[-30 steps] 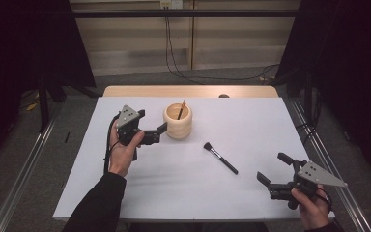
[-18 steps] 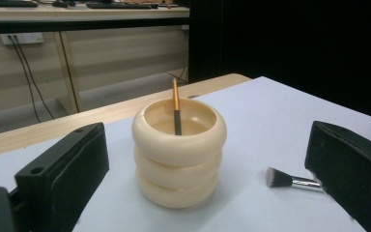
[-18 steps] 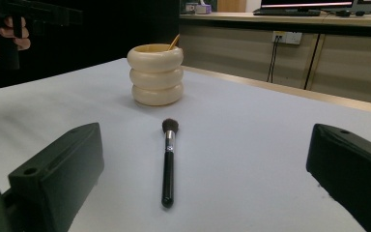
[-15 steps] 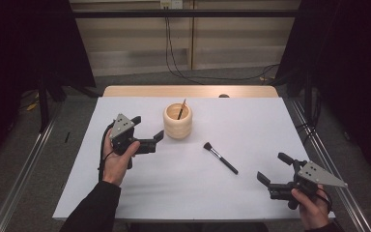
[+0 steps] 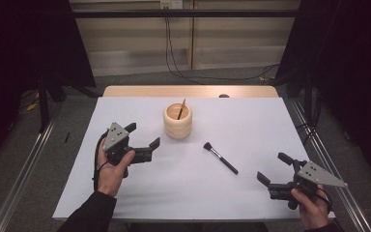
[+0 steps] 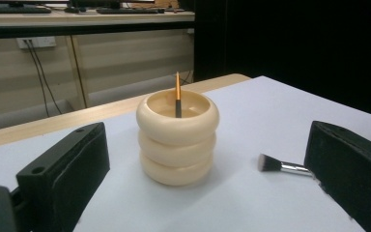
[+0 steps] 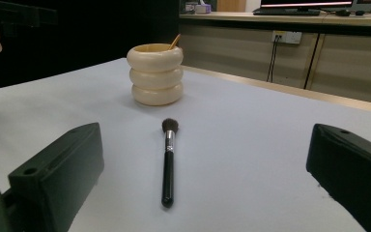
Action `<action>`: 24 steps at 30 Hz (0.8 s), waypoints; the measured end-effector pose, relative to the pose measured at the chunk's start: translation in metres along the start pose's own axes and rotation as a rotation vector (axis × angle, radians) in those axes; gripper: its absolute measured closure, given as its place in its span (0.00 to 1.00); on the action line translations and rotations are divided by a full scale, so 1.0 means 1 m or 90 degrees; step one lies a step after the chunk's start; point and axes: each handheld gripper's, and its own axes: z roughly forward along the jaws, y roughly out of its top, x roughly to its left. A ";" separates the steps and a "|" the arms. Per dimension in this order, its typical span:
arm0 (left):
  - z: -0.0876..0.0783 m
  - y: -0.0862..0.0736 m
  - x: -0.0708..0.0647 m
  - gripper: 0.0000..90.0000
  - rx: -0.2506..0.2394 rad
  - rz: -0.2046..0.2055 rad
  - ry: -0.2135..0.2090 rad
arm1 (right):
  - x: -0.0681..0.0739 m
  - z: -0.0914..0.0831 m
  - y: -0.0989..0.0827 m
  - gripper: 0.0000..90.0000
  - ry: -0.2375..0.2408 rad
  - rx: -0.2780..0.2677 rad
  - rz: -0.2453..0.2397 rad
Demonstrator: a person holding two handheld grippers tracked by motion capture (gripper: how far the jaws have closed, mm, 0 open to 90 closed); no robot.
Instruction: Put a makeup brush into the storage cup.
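From above, the left tongs (image 5: 141,137) and right tongs (image 5: 272,167) gape wide, empty, over the white tabletop (image 5: 251,121). The makeup brush (image 5: 220,158) lies flat between them, near the ringed holder (image 5: 178,121). The left gripper view faces that holder; the right gripper view faces the brush.

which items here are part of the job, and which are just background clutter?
In play:
- ribbed cream holder, one thin brush standing in it
- black-handled makeup brush, lying flat on the white sheet
- left tongs and right tongs, both open, empty

Just there:
- cables on the back wall
- wall socket
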 end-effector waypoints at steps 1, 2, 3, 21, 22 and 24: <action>-0.005 -0.003 0.000 0.02 0.004 -0.007 0.006 | 0.000 0.000 0.000 0.00 -0.002 0.001 0.001; -0.005 -0.003 0.000 0.02 0.004 -0.007 0.006 | 0.000 0.000 0.000 0.00 -0.002 0.001 0.001; -0.010 -0.005 0.001 0.02 0.007 -0.024 0.002 | 0.000 0.000 0.000 0.00 -0.003 0.001 0.001; -0.050 -0.026 0.000 0.02 0.009 -0.003 0.032 | 0.000 0.001 0.000 0.00 -0.003 0.002 0.001; -0.051 -0.027 -0.002 0.02 0.012 -0.006 0.030 | 0.000 0.001 0.000 0.00 -0.003 0.002 0.001; -0.054 -0.029 -0.005 0.02 0.015 -0.001 0.029 | 0.000 0.000 0.000 0.00 -0.005 0.002 0.002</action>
